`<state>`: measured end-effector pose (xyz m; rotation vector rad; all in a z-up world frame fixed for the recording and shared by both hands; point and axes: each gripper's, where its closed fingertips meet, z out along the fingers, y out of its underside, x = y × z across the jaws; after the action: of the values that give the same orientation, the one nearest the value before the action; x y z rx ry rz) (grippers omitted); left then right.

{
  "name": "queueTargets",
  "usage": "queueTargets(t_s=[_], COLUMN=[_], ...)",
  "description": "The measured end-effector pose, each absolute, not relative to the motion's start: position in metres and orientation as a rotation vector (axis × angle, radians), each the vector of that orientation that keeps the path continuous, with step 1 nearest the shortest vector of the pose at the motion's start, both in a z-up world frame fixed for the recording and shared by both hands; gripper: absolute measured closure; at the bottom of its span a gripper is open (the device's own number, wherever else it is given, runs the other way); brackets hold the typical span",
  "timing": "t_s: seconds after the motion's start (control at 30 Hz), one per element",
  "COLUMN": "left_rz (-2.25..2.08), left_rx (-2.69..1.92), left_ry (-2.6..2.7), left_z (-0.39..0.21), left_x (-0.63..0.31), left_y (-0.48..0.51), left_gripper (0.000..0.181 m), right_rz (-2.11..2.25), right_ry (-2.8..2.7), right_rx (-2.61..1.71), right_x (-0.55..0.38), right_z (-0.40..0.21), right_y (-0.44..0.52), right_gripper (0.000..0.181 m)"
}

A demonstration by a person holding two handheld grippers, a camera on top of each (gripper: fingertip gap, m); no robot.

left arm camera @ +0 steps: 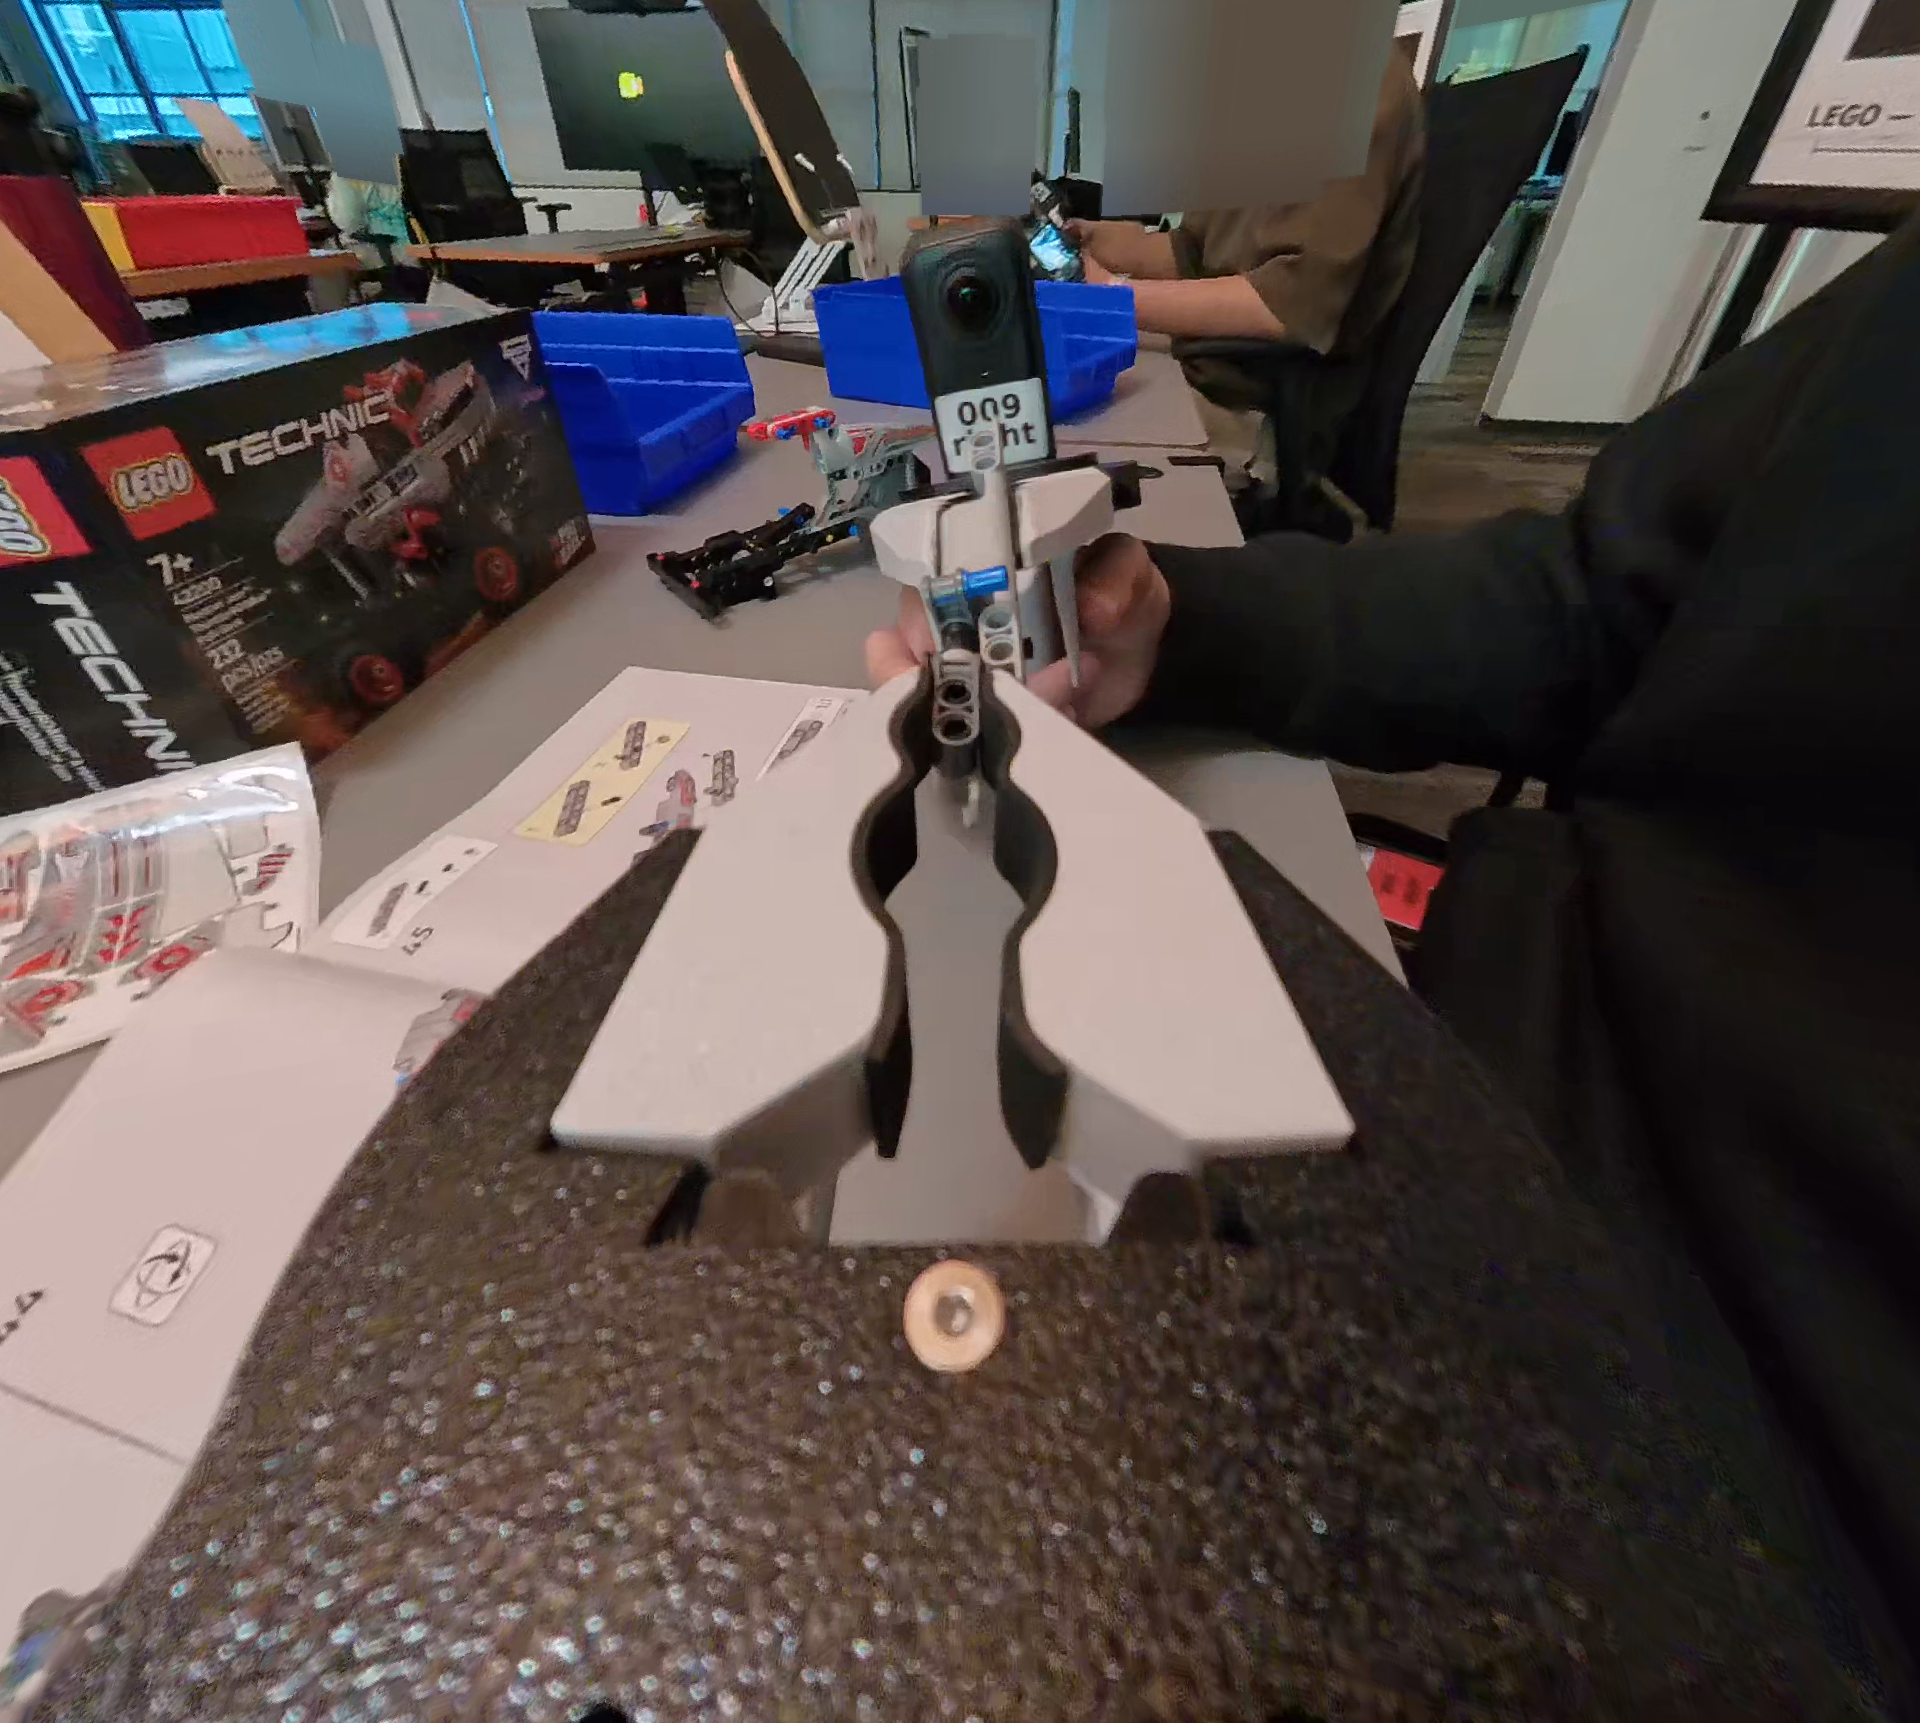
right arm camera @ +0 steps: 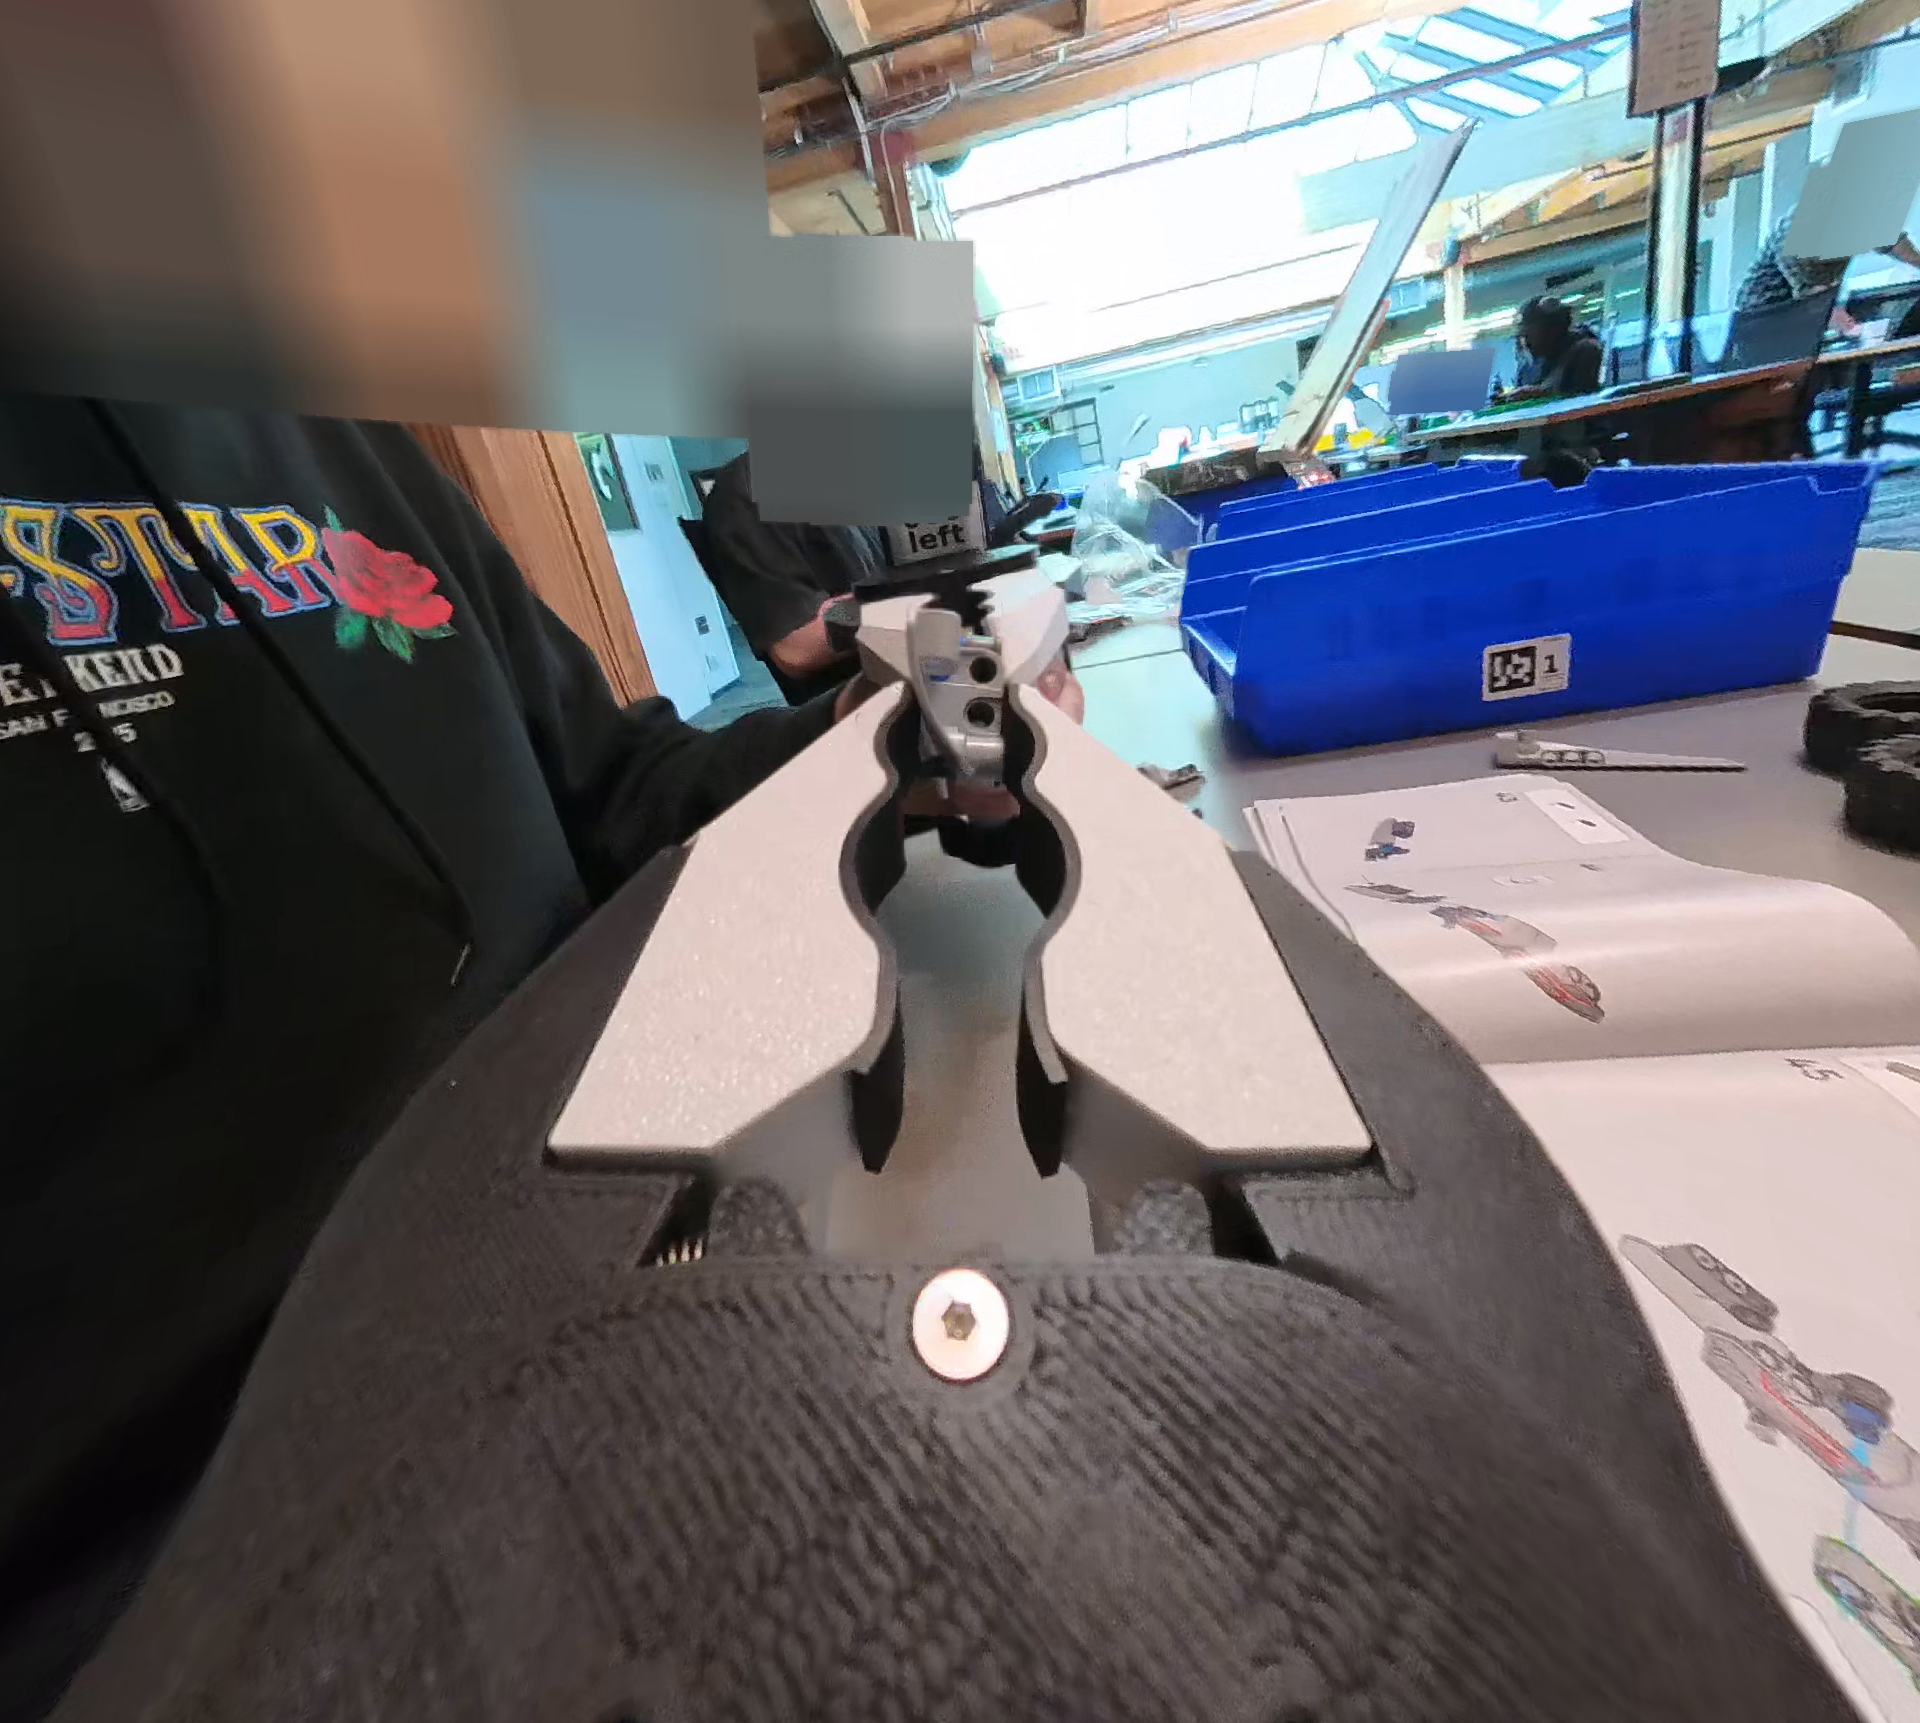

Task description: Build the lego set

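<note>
Both the left gripper [left arm camera: 958, 717] and right gripper [right arm camera: 961, 723] clamp one small grey lego assembly [left arm camera: 961, 671]; a printed set box [left arm camera: 281, 530] sits far left.

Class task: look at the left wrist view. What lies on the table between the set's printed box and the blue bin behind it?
Nothing: the left wrist view shows only bare grey table between the box and the blue bin.
</note>
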<state>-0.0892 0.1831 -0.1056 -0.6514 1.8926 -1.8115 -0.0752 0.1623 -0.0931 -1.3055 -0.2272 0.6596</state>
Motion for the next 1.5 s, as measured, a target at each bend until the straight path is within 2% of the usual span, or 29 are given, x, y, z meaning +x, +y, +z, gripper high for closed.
queueTargets(t_s=[0.2,0.43,0.53,0.63,0.73,0.87,0.97,1.27,1.5], left_rz=[-1.965,-1.931,-1.604,-1.103,-0.781,-0.451,-0.333,-0.351,-0.405], left_rx=[-0.722,-0.678,-0.522,-0.202,0.035,0.269,0.359,0.434,0.427], left_ry=[1.811,1.816,1.868,1.802,1.709,1.608,1.558,1.512,1.55], left_z=[-0.101,-0.091,-0.097,-0.094,-0.087,-0.092,-0.097,-0.097,-0.106], left_x=[-0.087,-0.092,-0.091,-0.093,-0.1,-0.105,-0.105,-0.113,-0.11], left_y=[0.18,0.189,0.196,0.199,0.183,0.163,0.154,0.14,0.143], left_gripper=[0.176,0.176,0.177,0.176,0.177,0.177,0.177,0.177,0.176], right_rz=[0.695,0.561,0.467,0.414,0.396,0.491,0.565,0.626,0.609], right_ry=[-0.185,-0.232,-0.27,-0.265,-0.213,-0.297,-0.347,-0.458,-0.492], right_rx=[-1.246,-1.411,-1.523,-1.592,-1.601,-1.586,-1.583,-1.619,-1.666], right_x=[-0.071,-0.072,-0.068,-0.057,-0.051,-0.071,-0.084,-0.097,-0.097], right_z=[-0.087,-0.104,-0.114,-0.11,-0.1,-0.095,-0.093,-0.1,-0.114], right_y=[0.16,0.168,0.167,0.158,0.155,0.149,0.145,0.133,0.133], right_gripper=[0.166,0.135,0.122,0.118,0.112,0.115,0.125,0.155,0.157])
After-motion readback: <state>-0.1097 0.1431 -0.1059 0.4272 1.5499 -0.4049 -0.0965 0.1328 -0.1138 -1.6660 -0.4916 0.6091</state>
